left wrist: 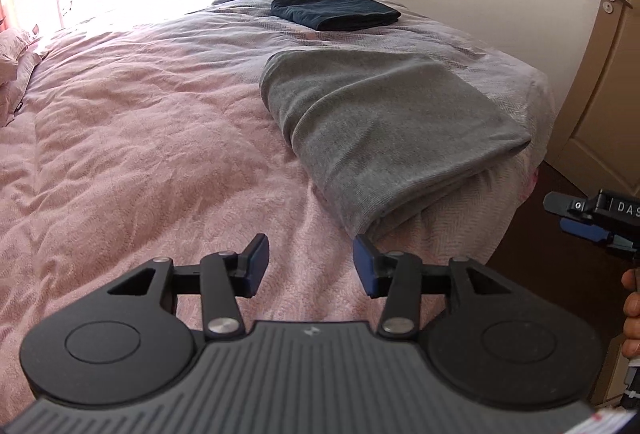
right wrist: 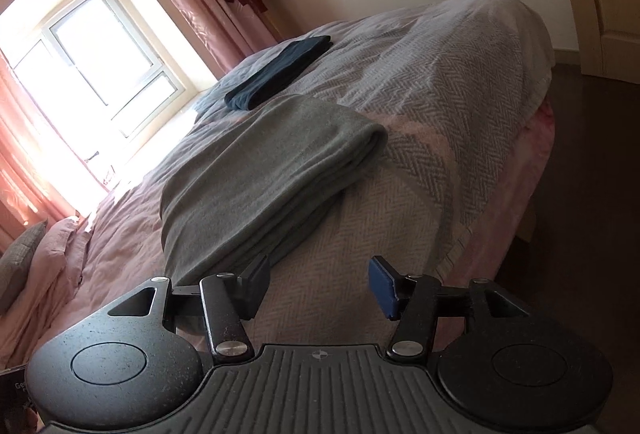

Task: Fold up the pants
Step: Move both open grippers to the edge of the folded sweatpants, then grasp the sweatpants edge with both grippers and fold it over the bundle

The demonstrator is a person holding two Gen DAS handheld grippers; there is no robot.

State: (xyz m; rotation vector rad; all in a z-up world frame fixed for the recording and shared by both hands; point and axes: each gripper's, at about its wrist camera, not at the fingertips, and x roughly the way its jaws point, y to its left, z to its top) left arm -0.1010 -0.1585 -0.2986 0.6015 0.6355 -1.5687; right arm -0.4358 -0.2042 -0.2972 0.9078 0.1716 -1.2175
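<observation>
Pants (left wrist: 384, 121), grey knit and soft, lie folded into a thick rectangle near the foot corner of the bed, on the pale herringbone-weave blanket (left wrist: 472, 73) that overlaps the pink crinkled duvet (left wrist: 140, 137). In the left wrist view they sit at about one o'clock from the left gripper (left wrist: 310, 266); in the right wrist view they lie at about eleven o'clock from the right gripper (right wrist: 320, 286). Several layers show along the near edge, and the fold at the far right end looks rounded and tidy.

Both tools are spread and empty. The left gripper's blue pads (left wrist: 364, 266) stand apart over the duvet, the right-hand one close to the near corner of the pants, though whether it touches cloth I cannot tell. The right gripper's jaws gape wider, with only blanket showing between them; its left finger (right wrist: 256, 286) sits just at the near end of the bundle.

A dark navy folded garment (left wrist: 334, 11) rests well apart, at twelve o'clock toward the window (right wrist: 92, 49).

By my reading, the fold itself is finished or nearly so, and this is the release step. The next move probably calls for either a light smoothing of the uneven near edge or carrying the bundle over beside the navy piece, which would need both grippers pinching opposite ends so the layers do not slip apart.
</observation>
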